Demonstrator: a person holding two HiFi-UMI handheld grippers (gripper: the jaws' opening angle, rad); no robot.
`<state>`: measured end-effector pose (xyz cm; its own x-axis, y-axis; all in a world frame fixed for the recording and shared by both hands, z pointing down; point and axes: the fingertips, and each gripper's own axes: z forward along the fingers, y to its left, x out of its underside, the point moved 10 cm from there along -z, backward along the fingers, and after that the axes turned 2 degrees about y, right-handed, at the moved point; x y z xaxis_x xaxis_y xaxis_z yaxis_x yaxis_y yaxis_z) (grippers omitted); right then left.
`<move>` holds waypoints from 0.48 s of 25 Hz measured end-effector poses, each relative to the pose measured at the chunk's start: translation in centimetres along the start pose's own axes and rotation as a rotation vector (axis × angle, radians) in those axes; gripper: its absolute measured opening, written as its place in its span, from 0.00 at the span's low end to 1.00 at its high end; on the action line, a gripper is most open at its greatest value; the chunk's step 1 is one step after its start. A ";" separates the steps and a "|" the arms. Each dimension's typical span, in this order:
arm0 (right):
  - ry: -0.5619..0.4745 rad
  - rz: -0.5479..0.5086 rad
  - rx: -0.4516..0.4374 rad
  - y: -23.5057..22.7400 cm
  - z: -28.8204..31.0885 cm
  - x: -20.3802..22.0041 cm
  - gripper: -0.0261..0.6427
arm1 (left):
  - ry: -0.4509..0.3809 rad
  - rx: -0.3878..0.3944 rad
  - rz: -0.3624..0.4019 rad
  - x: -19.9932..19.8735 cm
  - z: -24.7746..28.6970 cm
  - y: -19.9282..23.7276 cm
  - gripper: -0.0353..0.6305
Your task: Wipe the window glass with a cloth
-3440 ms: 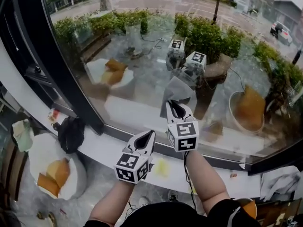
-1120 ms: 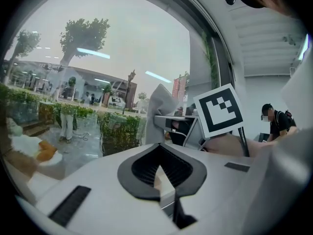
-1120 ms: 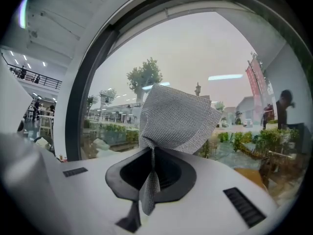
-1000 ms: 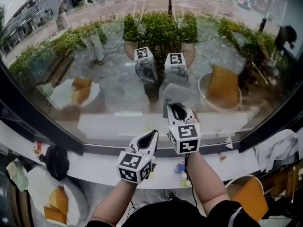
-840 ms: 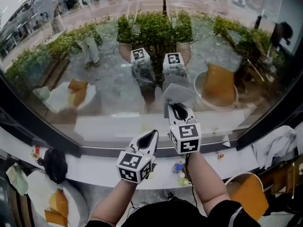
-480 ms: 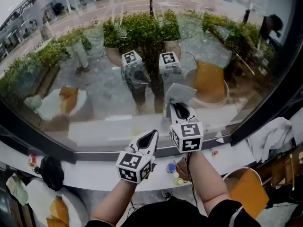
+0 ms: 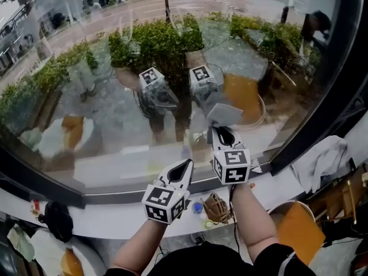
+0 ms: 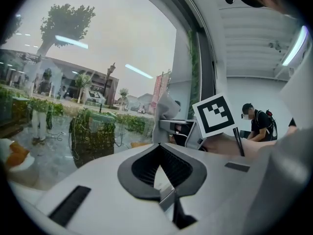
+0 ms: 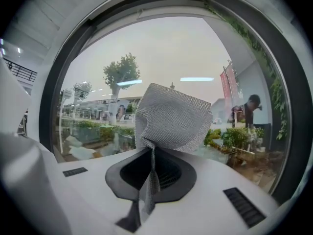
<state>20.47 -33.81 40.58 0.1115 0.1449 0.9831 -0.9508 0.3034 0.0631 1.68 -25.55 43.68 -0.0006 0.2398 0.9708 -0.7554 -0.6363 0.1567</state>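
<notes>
Right claw [image 9: 150, 177]: clamped on the lower edge of a grey mesh cloth [image 9: 173, 116]. The cloth stands up past the claw's tips, at the window glass [image 7: 86, 114]; contact cannot be told.

Left claw [image 8: 159, 173]: jaws together, holding nothing, beside and below the right claw, above the white sill [image 7: 109, 217].

The cloth [image 9: 172, 115] in the right gripper [image 9: 149, 153] looked coarse, grey and open-woven. The window glass [image 7: 103, 119] ahead shone glossy and reflective. The gripper shell was matt white plastic.
</notes>
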 end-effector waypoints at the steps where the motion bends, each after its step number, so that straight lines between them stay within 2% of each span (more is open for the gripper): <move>1: 0.001 0.003 0.008 -0.7 -0.2 0.1 0.09 | 0.000 0.006 0.000 0.0 0.5 -0.3 0.06; 12: 0.021 0.052 0.090 -8.2 -1.8 1.6 0.09 | 0.020 0.068 0.016 -0.4 5.7 -4.2 0.06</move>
<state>28.98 -34.42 41.31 0.0660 0.1781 0.9818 -0.9774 0.2094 0.0277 8.62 -27.18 43.64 -0.0262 0.2432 0.9696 -0.7086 -0.6887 0.1536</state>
